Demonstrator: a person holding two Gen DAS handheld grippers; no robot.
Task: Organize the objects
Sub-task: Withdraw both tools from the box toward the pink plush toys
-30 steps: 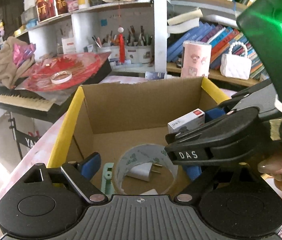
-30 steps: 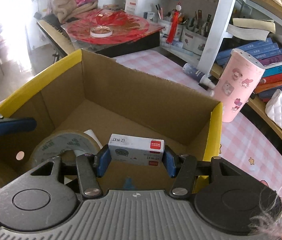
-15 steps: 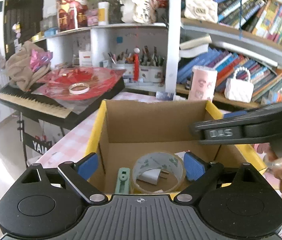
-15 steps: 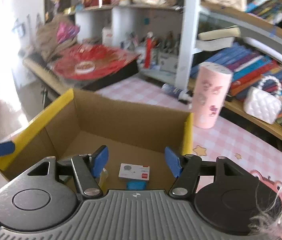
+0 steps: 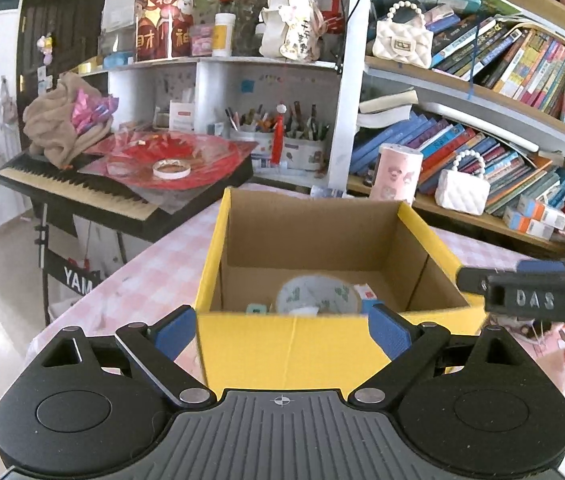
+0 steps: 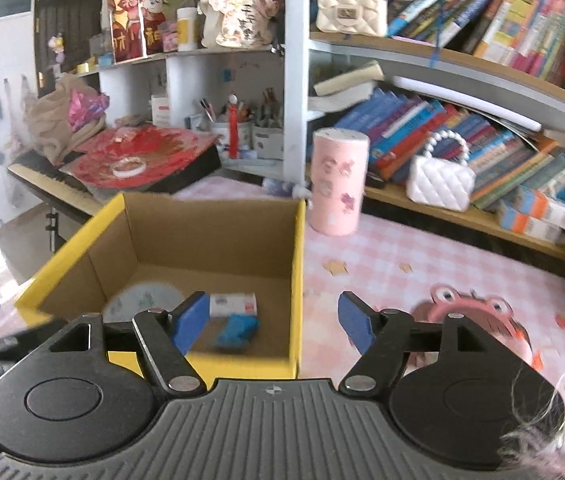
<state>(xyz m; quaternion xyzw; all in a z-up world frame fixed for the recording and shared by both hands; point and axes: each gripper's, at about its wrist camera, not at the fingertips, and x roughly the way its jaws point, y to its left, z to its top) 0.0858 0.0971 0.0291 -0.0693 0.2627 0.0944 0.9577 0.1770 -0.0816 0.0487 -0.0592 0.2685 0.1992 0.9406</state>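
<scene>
An open cardboard box (image 5: 310,236) with yellow flaps stands on the pink checked table. Inside lie a roll of tape (image 5: 318,294), a small white carton with a red corner (image 6: 233,303) and a blue object (image 6: 238,330). My left gripper (image 5: 281,334) hovers in front of the box's near wall, open wide and holding nothing. My right gripper (image 6: 274,320) is above the box's right front corner. Its jaws are opening and nothing is pressed between them. In the left wrist view the right gripper (image 5: 522,298) shows at the right edge.
A pink cylinder (image 6: 338,184) stands behind the box's right corner. A white handbag (image 6: 440,182) and rows of books fill the shelf beyond. A keyboard (image 5: 82,196) with red paper and a tape ring on it is at the left. A pink crab picture (image 6: 478,312) lies on the cloth to the right.
Both grippers drew back and up out of the box. The right gripper let go of the white carton, which now lies on the box floor, and its jaws have widened.
</scene>
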